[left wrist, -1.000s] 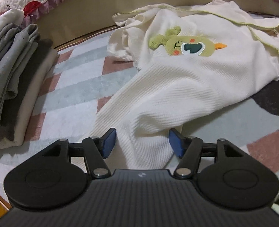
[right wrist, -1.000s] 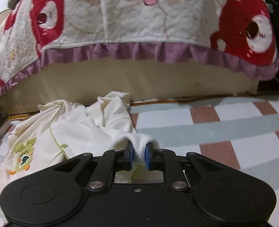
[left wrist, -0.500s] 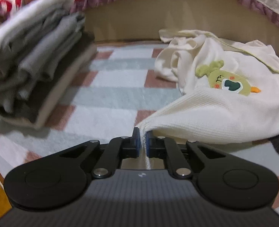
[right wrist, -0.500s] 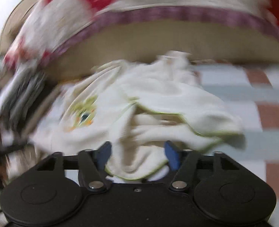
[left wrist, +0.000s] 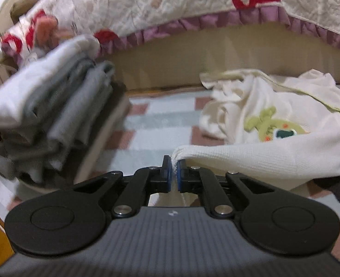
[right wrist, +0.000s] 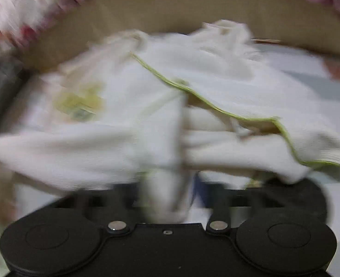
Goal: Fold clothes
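Note:
A cream ribbed garment (left wrist: 273, 157) with a green cartoon patch lies crumpled on the checked rug (left wrist: 156, 127). My left gripper (left wrist: 173, 173) is shut on one corner of its edge and holds that corner just off the rug, left of the heap. The right wrist view is blurred. There the same garment (right wrist: 216, 80), trimmed in green, fills the middle, and a fold hangs down between the spread fingers of my right gripper (right wrist: 170, 189). One blue pad (right wrist: 198, 185) shows; the other finger is hidden by cloth.
A stack of folded grey and white clothes (left wrist: 54, 120) sits at the left on the rug. Behind runs a bed base (left wrist: 193, 64) under a quilt (left wrist: 193, 7) with red bears and a purple frill. A dark cloth (left wrist: 335, 184) lies at the right.
My left gripper closed on the garment's corner and drew it left and up. My right gripper let go of its fold, opened and swung left over the heap.

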Motion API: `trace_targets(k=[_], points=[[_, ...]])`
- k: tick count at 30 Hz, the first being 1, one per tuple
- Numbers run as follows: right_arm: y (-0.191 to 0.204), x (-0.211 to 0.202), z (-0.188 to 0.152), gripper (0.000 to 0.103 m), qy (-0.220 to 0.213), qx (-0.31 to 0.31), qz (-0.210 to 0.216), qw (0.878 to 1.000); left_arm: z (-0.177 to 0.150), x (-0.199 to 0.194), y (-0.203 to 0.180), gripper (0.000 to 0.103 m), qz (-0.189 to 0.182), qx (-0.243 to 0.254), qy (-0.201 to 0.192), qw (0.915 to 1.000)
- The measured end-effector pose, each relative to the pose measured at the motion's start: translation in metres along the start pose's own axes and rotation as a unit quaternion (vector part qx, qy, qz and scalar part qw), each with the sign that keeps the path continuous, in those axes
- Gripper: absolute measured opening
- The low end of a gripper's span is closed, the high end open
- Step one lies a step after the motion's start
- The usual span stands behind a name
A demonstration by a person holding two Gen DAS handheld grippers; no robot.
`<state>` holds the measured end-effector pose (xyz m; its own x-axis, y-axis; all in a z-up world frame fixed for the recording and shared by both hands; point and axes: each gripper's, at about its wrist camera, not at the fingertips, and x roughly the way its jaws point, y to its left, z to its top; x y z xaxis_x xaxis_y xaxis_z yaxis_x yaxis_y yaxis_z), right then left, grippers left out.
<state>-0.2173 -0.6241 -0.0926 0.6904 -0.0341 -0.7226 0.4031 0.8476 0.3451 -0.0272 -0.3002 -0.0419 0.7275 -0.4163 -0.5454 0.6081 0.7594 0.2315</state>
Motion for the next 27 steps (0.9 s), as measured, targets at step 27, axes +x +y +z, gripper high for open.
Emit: trace_targets(k=[27], points=[[0.139, -0.004, 0.019, 0.034, 0.011, -0.033, 0.141, 0.989, -0.077, -0.026, 0.208, 0.006, 0.099, -0.172, 0.148, 0.9689]])
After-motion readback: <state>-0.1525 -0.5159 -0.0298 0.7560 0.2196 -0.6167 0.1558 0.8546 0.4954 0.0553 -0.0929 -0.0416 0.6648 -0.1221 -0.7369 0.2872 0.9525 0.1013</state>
